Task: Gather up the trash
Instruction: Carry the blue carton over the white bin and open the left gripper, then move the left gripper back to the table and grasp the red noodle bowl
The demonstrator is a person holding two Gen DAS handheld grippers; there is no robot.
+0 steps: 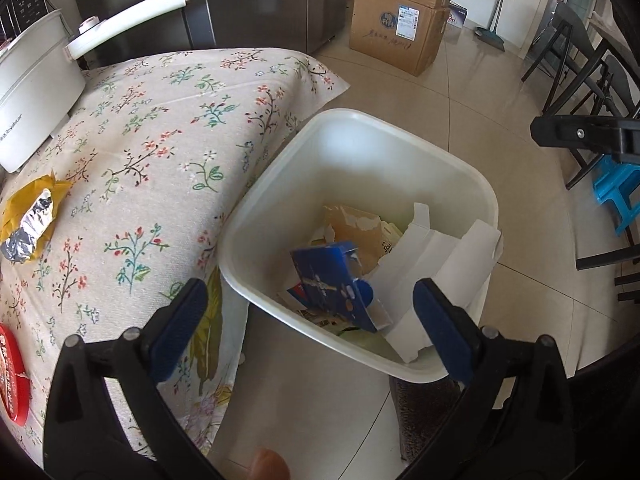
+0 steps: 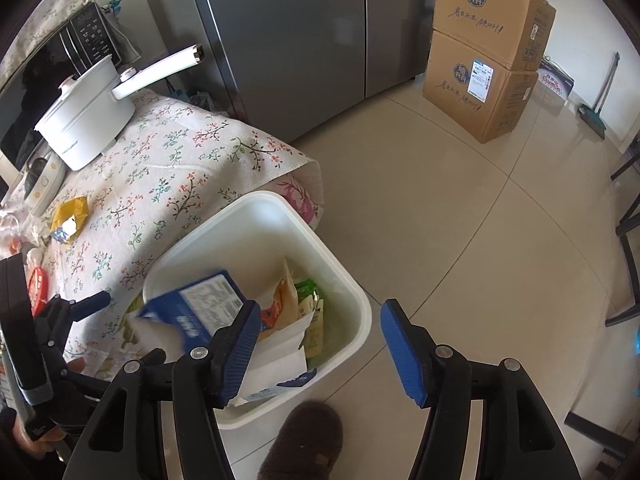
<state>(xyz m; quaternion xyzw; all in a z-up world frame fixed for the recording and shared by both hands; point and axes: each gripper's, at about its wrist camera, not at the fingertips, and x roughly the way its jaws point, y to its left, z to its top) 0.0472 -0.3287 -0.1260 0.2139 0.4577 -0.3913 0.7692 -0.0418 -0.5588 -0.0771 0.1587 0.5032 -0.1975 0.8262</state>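
A white trash bin [image 1: 400, 148] stands on the floor beside the table; it also shows in the right wrist view [image 2: 256, 216]. It holds a blue carton [image 1: 332, 276], white card and wrappers. In the right wrist view the blue carton [image 2: 200, 304] is at the bin's rim, blurred. My left gripper [image 1: 310, 320] is open and empty above the bin's near edge. My right gripper [image 2: 316, 344] is open and empty over the bin's right side. A yellow wrapper with foil [image 1: 30, 216] lies on the table; it also shows in the right wrist view [image 2: 70, 218]. A red wrapper [image 1: 14, 380] lies at the table's left edge.
The table has a floral cloth [image 1: 160, 140]. A white electric pot [image 2: 88, 120] stands at its back. Stacked cardboard boxes [image 2: 488, 64] and a grey fridge [image 2: 300, 40] are behind. Black chairs [image 1: 592, 68] and a blue stool [image 1: 616, 196] stand right. A brown slipper [image 2: 304, 440] is near the bin.
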